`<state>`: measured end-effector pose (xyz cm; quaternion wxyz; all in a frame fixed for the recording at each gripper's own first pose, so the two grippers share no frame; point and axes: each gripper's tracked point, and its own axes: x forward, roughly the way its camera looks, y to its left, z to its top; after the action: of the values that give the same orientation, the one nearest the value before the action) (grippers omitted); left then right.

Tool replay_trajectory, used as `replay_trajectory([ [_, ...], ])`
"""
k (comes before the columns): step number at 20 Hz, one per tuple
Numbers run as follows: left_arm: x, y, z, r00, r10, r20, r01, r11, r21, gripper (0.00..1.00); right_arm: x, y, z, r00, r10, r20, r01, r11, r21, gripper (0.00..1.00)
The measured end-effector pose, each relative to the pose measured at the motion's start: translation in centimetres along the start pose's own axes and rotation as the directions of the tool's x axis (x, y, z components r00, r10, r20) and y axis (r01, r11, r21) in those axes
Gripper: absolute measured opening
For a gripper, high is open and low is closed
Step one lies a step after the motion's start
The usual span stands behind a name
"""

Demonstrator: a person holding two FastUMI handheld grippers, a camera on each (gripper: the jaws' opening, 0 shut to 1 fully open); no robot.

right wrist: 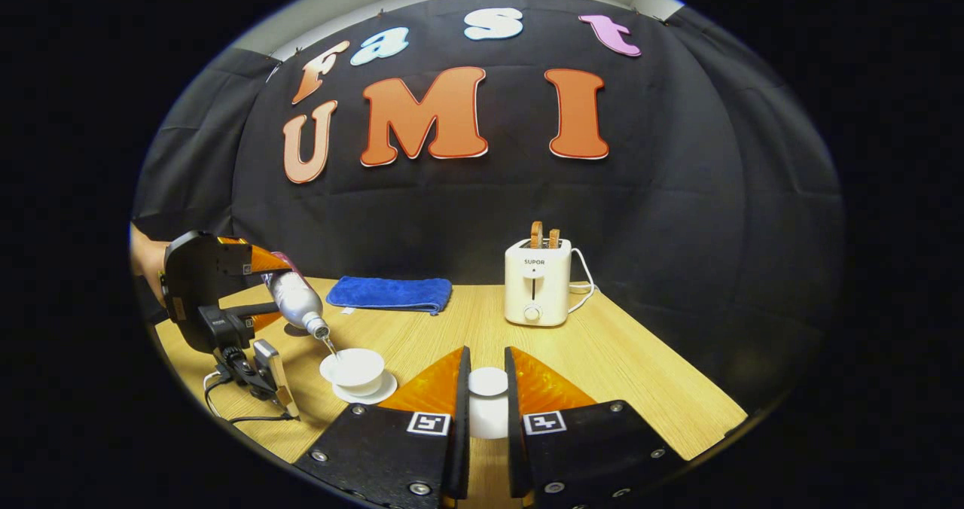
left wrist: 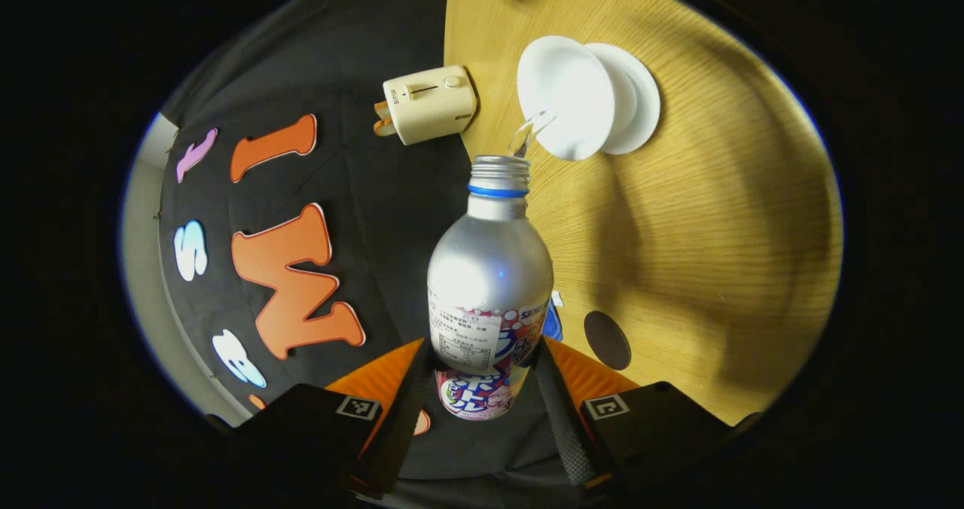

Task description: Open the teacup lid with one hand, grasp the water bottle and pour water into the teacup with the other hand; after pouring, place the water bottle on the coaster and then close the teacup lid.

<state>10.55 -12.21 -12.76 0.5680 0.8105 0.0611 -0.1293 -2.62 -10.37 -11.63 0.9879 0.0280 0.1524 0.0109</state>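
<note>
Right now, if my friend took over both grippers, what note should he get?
Left gripper: shut on the water bottle, tipped, water running into the teacup on its saucer.
Right gripper: shut on the teacup lid, held off the cup above the table.
Done: lid off, pouring under way.
Left: finish pouring, stand the bottle on the coaster, put the lid back.
</note>
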Motion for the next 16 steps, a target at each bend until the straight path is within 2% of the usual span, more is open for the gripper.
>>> replay_trajectory([
  [16, -0.1, 2.2, -0.1, 0.998, 0.060, 0.002, -0.060, 0.995, 0.074, 0.84, -0.3, 0.7, -0.4, 1.000, 0.024, 0.000, -0.024, 1.000, 0.004, 0.21],
])
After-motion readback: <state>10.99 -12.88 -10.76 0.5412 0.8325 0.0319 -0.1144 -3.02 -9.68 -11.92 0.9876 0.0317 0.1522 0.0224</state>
